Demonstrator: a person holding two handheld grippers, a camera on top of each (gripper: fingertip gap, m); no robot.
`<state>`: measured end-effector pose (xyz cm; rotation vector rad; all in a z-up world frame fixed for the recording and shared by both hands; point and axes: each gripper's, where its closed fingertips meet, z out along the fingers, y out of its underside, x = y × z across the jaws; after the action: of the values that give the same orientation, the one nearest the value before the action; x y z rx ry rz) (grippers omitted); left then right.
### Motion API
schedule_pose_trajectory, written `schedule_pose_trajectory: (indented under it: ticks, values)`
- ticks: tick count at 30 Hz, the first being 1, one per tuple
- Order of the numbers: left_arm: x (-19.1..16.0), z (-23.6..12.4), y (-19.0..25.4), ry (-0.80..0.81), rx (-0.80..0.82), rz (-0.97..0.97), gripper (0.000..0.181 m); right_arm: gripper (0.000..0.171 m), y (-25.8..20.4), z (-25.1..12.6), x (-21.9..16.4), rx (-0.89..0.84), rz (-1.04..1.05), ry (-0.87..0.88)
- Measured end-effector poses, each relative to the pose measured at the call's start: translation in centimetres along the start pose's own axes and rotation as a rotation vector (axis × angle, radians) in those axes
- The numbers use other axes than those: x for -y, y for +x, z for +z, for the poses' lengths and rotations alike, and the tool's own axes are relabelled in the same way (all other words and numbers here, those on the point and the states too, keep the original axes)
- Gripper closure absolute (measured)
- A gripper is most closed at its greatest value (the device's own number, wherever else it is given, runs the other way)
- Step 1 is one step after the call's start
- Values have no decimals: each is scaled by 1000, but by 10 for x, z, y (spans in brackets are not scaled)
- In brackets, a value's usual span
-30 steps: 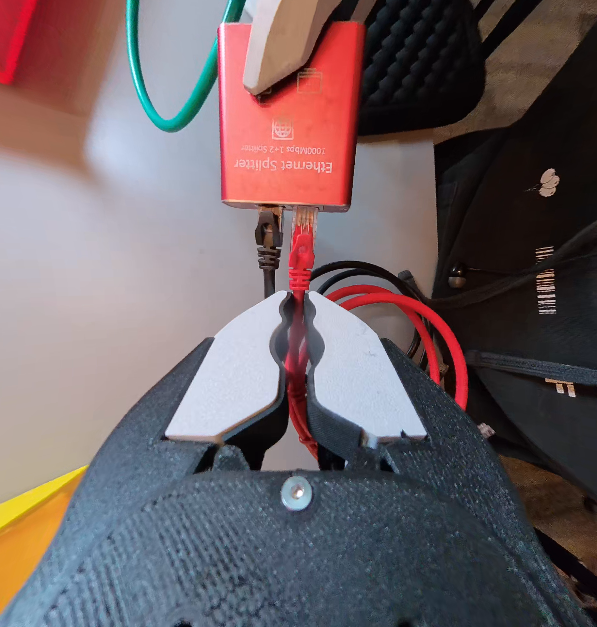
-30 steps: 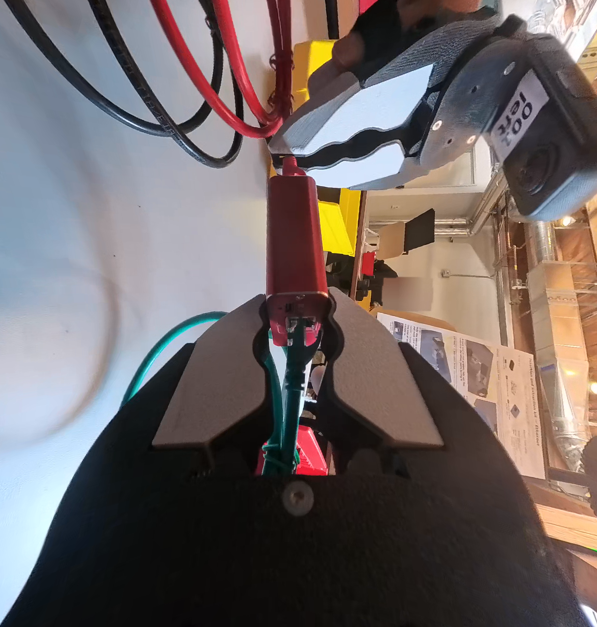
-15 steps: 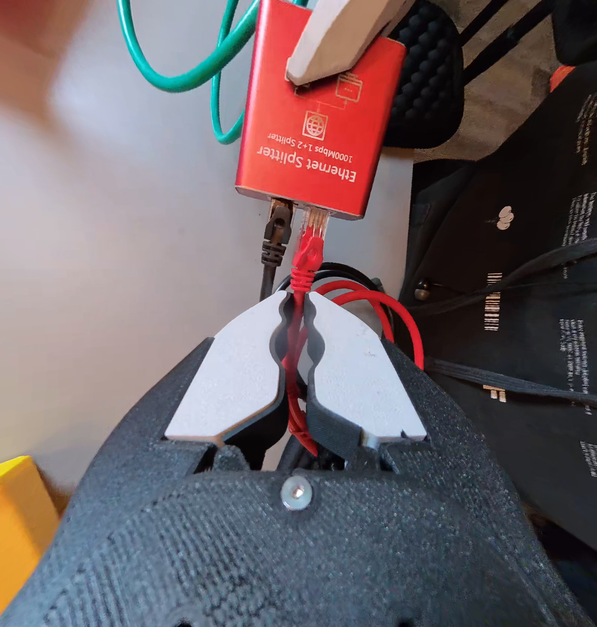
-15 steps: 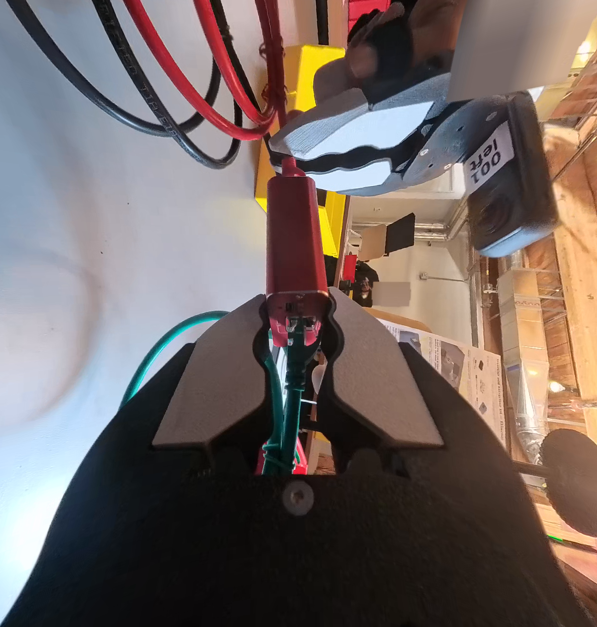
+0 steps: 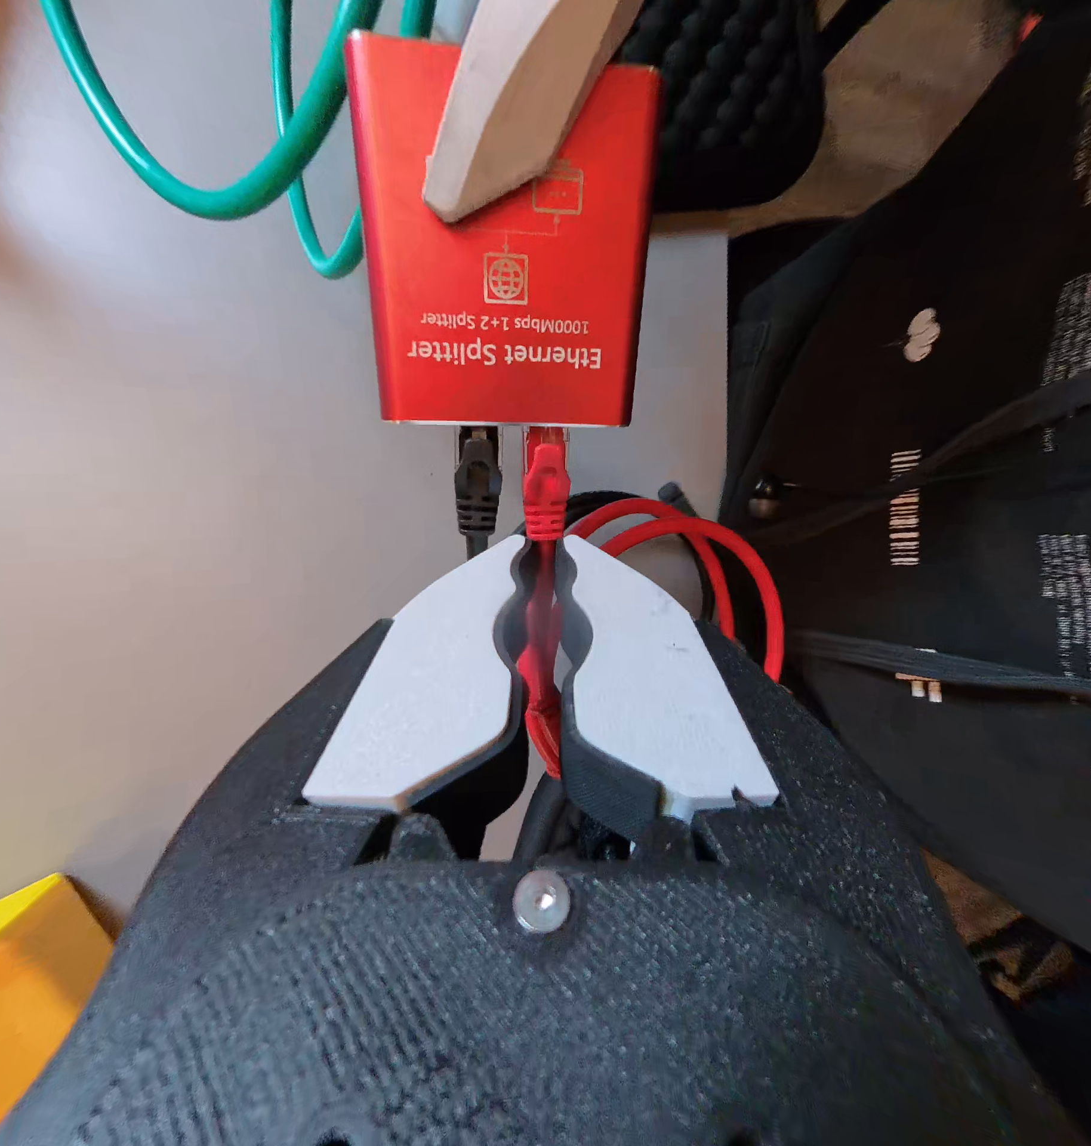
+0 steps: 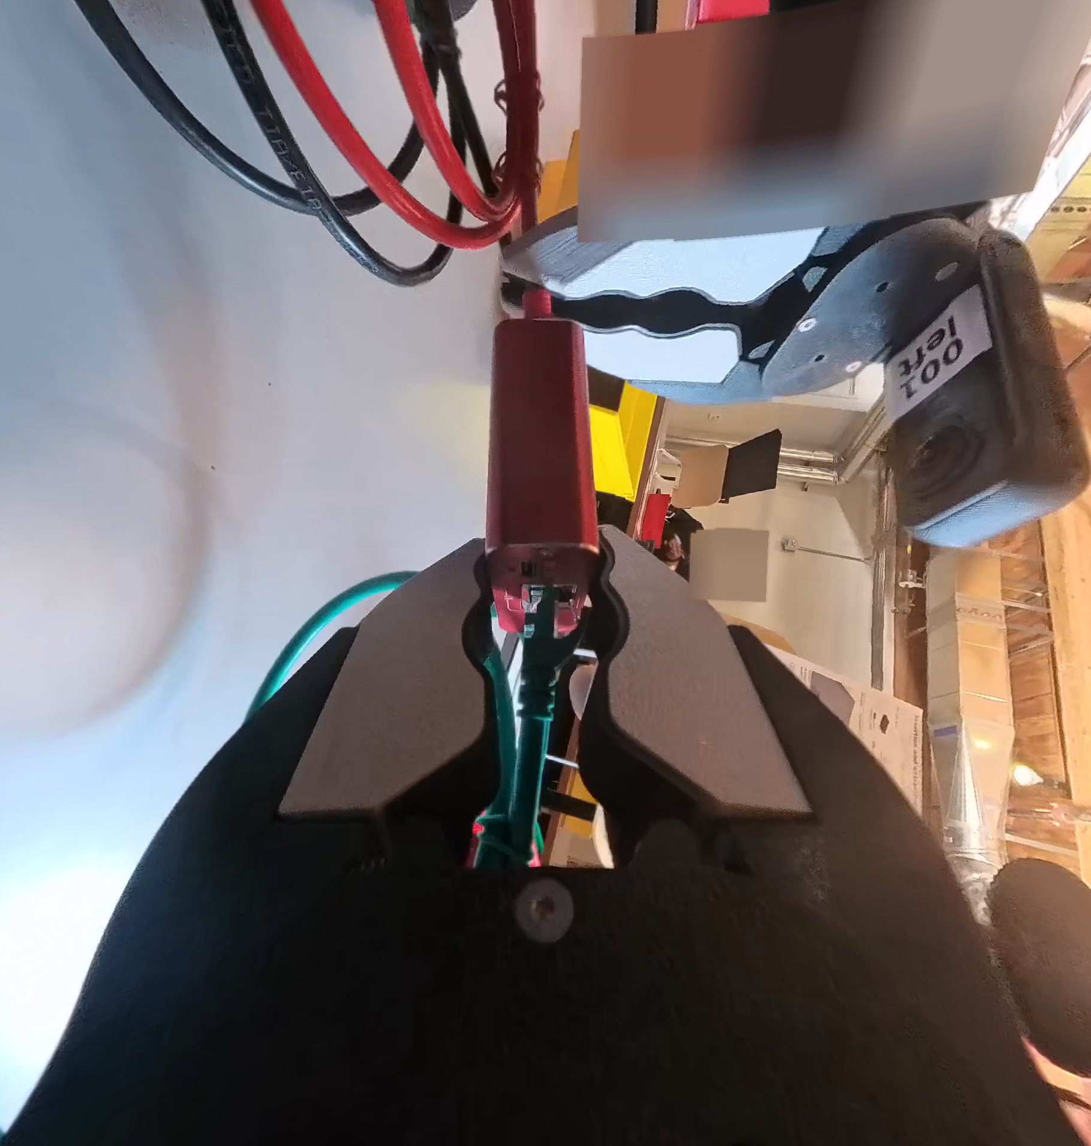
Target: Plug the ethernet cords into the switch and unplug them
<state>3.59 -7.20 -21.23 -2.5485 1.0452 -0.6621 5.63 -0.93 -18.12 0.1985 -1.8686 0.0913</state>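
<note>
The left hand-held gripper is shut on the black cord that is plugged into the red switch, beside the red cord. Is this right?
Not quite. In the left wrist view, the left hand-held gripper is shut on the red cord; the black cord sits beside it, both plugged into the switch.

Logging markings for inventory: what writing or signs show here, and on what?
Red metal switch box: two pale printed lines, globe icon; wording withheld.
White camera sticker: short dark print; withheld.
Black fabric bag: white print, blurred.
Paper sheet: too small.

Bare table (image 5: 158, 496) lies open left of the switch (image 5: 506, 248); a black bag (image 5: 933, 496) and cable loops (image 5: 741, 570) crowd its right.
</note>
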Motion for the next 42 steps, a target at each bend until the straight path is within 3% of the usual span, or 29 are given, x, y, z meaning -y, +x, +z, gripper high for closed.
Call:
schedule_pose_trajectory:
  ticks: [6, 8, 13, 19, 21, 24, 27, 29, 32, 35, 38, 42]
  values:
    - [0, 5, 13, 19, -42, 23, 177, 145, -6, 5, 4, 65, -37, 10]
    - [1, 5, 1, 51, 20, 5, 176, 145, -6, 8, -4, 72, -36, -27]
    - [8, -12, -15, 275, 50, -24, 173, 144, 3, 13, -23, 25, 6, -94]
    - [-1, -55, -50, 514, 262, 36, 151, 144, 13, 11, -32, -43, -7, -102]
    - [-1, -58, -50, 614, 144, 9, 146, 144, 22, 10, -20, -89, -40, -47]
    - [13, -60, -36, 741, -212, -99, 141, 144, 36, 13, 0, -133, -97, 9]
    - [30, -52, -8, 748, -472, -97, 135, 144, 41, 20, 12, -148, -151, 38]
    - [36, -37, -1, 691, -535, -127, 138, 144, 40, 26, 15, -146, -182, 46]
    - [44, -33, -13, 753, -588, -245, 141, 144, 35, 33, 6, -132, -188, 26]
    - [44, -33, -37, 835, -541, -364, 149, 140, 31, 41, -23, -121, -153, -63]
    - [38, -35, -67, 886, -380, -470, 151, 140, 25, 44, -57, -113, -50, -171]
    - [29, -53, -100, 1010, -224, -623, 152, 132, 18, 39, -66, -159, 135, -234]
